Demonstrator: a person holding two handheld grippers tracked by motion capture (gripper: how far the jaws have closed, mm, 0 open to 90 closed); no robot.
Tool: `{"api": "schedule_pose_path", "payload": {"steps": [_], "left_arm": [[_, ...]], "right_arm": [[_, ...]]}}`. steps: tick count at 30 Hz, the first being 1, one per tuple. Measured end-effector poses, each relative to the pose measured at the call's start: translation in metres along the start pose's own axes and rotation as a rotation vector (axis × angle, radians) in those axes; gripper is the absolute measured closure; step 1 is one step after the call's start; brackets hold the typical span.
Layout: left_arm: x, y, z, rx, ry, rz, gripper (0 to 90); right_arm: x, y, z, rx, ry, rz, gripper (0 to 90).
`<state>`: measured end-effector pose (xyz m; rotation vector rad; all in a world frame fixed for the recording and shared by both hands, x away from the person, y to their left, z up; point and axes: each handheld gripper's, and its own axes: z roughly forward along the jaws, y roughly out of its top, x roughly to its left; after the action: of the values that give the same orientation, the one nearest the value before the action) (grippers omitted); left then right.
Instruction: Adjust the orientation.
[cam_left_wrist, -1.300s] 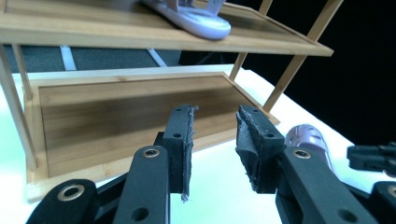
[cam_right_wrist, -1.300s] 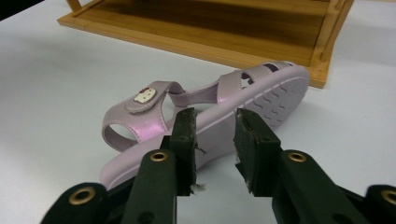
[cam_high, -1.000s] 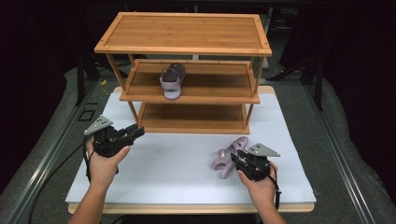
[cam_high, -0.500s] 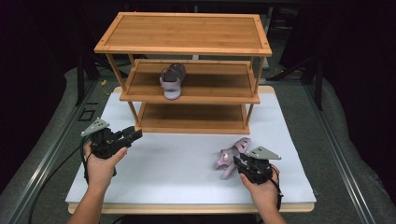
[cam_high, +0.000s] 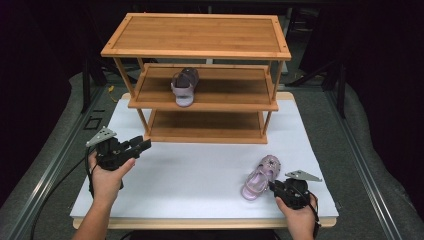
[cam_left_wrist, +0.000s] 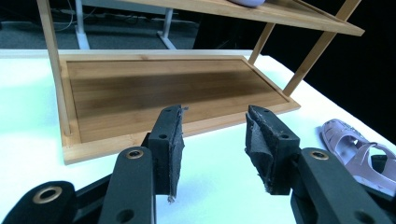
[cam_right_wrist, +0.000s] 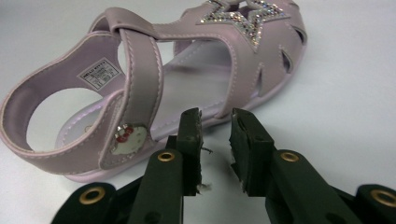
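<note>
A lilac child's sandal (cam_high: 260, 176) lies on its sole on the white tabletop (cam_high: 195, 185), at the front right, toe pointing away from me. In the right gripper view the sandal (cam_right_wrist: 140, 60) shows a glitter star and a strap. My right gripper (cam_high: 273, 186) sits just behind it, and its tips (cam_right_wrist: 215, 114) reach the sole's side. Its jaws have just been closing, with a narrow empty gap between them. A matching sandal (cam_high: 183, 86) stands on the middle shelf of the wooden rack (cam_high: 200, 35). My left gripper (cam_high: 144, 144) is held open at the left, having just been opening, and its tips (cam_left_wrist: 212, 116) are empty.
The three-tier rack takes up the back half of the board, and its bottom shelf (cam_left_wrist: 163, 88) is bare. Black cables trail from both grippers off the front. Dark floor and metal rails (cam_high: 55, 160) flank the table.
My right hand has moved right and toward the front edge, and the sandal has shifted that way with it. The left gripper's jaws stand a little wider.
</note>
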<state>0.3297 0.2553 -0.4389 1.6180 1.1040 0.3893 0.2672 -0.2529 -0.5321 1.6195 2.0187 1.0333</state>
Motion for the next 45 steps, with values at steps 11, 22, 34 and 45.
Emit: {"api": "schedule_pose_path", "payload": {"steps": [11, 22, 34, 45], "left_arm": [[0.003, 0.001, -0.003, -0.009, 0.01, -0.01, 55.5], [0.004, -0.001, -0.001, -0.004, 0.014, -0.014, 54.5], [0.005, -0.001, 0.0, 0.004, 0.015, -0.016, 54.3], [0.006, -0.002, 0.001, 0.013, 0.013, -0.028, 53.7]], "right_arm": [[0.013, 0.013, -0.035, -0.144, 0.058, 0.066, 52.3], [0.027, 0.01, -0.016, -0.067, 0.056, 0.035, 58.3], [-0.009, 0.024, -0.027, -0.018, 0.039, 0.017, 78.1], [-0.021, 0.06, -0.028, 0.236, 0.01, -0.167, 70.7]]}}
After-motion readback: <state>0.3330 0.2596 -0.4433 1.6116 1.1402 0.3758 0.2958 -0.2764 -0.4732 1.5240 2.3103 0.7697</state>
